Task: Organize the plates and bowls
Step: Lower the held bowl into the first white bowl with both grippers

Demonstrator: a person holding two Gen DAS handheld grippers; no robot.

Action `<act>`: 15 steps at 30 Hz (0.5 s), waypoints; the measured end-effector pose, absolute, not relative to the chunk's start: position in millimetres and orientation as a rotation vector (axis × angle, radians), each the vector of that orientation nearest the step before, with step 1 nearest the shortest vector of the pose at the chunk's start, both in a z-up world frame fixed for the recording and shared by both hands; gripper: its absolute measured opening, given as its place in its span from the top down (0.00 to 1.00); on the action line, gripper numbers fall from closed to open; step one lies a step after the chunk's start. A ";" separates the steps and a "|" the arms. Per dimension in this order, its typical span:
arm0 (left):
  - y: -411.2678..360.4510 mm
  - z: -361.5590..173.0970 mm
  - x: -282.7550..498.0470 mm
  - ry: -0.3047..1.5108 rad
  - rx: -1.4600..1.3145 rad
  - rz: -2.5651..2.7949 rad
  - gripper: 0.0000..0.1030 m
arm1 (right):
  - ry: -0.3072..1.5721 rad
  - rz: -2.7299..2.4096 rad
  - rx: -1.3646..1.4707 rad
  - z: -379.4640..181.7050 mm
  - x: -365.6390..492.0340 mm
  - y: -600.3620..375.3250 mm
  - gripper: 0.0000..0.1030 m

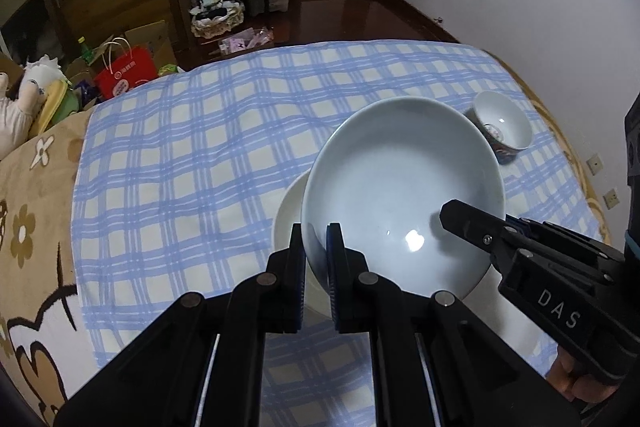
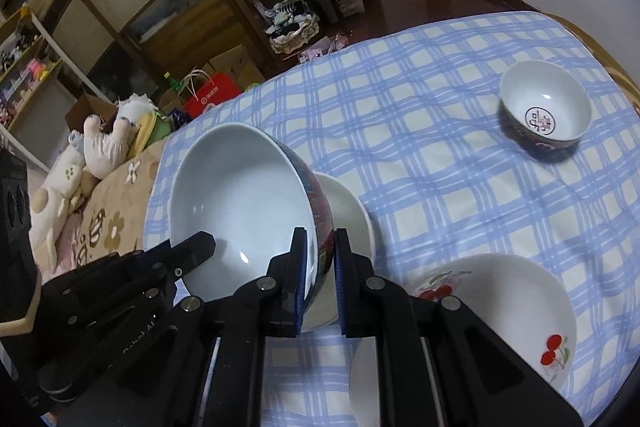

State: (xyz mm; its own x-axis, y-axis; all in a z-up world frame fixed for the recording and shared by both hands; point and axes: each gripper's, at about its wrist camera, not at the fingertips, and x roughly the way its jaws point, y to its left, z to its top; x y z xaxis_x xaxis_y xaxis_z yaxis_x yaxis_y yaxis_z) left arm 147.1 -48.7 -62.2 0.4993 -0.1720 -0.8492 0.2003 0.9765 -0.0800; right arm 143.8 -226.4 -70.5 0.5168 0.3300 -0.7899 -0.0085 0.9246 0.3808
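Behind the work surface stands a cluttered bedroom: dark wooden shelving, a red paper bag [image 1: 126, 75] and plush toys [image 2: 100, 147] on the floor side. Work surface: a soft blue-and-cream checked cloth [image 1: 192, 155] spread over a brown floral blanket [image 1: 24, 227], yielding rather than rigid, so crockery can sit slightly tilted on it.

Large bowl [image 1: 400, 195]: glazed ceramic, pale blue-white inside, with a painted multicoloured band on its outer wall in the right wrist view. I hold it on two sides. My left gripper [image 1: 316, 267] is pinched on the near-left rim, one pad inside the wall and one outside; my right gripper [image 2: 320, 279] is pinched on the opposite rim in the same way. Two grips appear chosen because the glaze is smooth and the bowl wide, so one edge hold would let it swing.

The bowl is tilted and partly overlaps a plain white dish [image 1: 290, 223] lying on the cloth; whether they touch I cannot tell. I judge that I am nesting or lifting it here.

Remaining items: a small bowl [image 2: 546, 107], dark patterned outside with a round emblem inside, well apart at the far right; a shallow white cherry-print plate [image 2: 500, 311] just beside my right gripper.
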 end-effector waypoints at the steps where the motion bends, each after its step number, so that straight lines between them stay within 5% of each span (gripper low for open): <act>1: -48.2 -64.3 147.7 1.022 0.034 -0.222 0.90 | 1.011 0.211 0.348 -72.7 144.4 -224.8 0.87; 15: -40.4 -94.2 160.7 1.068 -0.005 -0.243 0.90 | 1.040 0.193 0.300 -96.8 156.4 -213.9 0.87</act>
State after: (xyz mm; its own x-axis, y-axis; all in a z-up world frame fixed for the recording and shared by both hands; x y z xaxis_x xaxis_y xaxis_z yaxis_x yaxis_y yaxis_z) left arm 160.7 -40.4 -94.2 0.4575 -0.2002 -0.8664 0.1951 0.9732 -0.1218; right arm 156.4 -213.9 -96.8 0.4943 0.2978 -0.8167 -0.0157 0.9424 0.3342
